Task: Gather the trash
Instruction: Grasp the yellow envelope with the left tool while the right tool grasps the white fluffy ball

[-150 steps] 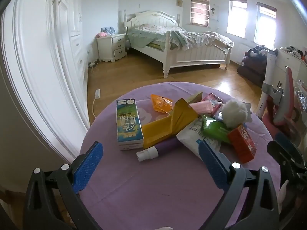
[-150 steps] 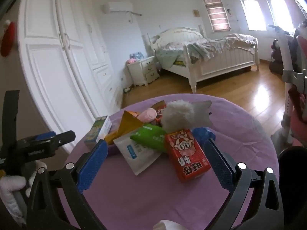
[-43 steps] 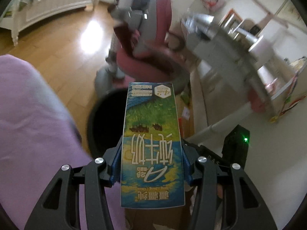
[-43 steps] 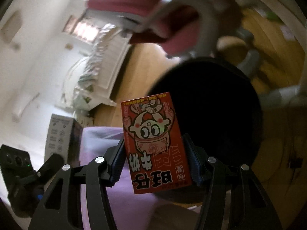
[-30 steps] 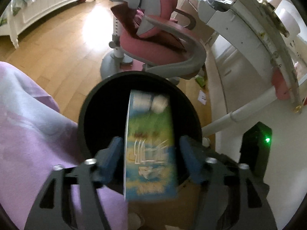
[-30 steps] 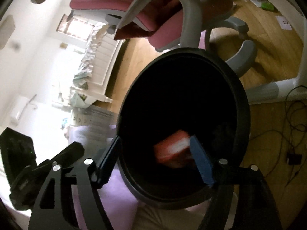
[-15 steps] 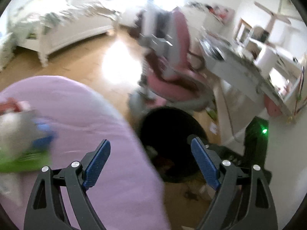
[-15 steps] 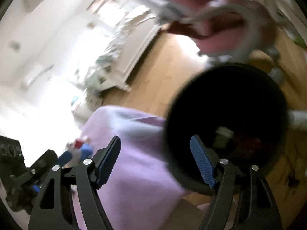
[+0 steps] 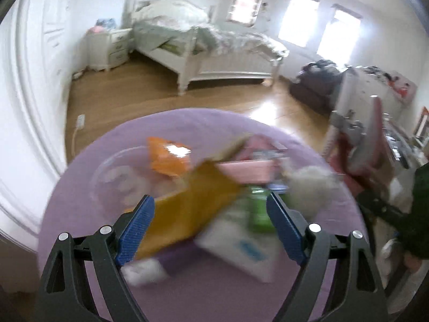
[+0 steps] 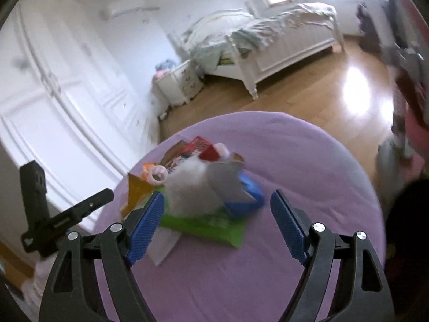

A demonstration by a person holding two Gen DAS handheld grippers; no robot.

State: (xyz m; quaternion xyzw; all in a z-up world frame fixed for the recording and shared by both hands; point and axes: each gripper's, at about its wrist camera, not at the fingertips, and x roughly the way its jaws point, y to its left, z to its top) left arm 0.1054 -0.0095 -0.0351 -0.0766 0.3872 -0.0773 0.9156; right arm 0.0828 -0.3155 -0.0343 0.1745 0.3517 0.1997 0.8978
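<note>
Left gripper (image 9: 209,226): jaws closing, holding nothing.
Right gripper (image 10: 217,225): jaws opening, holding nothing.
Trash (image 10: 198,190): heaped on purple bench (image 10: 308,161).

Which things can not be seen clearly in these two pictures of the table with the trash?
- Left wrist view: motion blur smears the pile; printing on the white pouch is unreadable.
- Left wrist view: the left gripper's finger covers the yellow envelope's lower end.
- Right wrist view: the white fluffy wad hides most of the green packet.
- Trash bin: not identifiable in either view.
</note>
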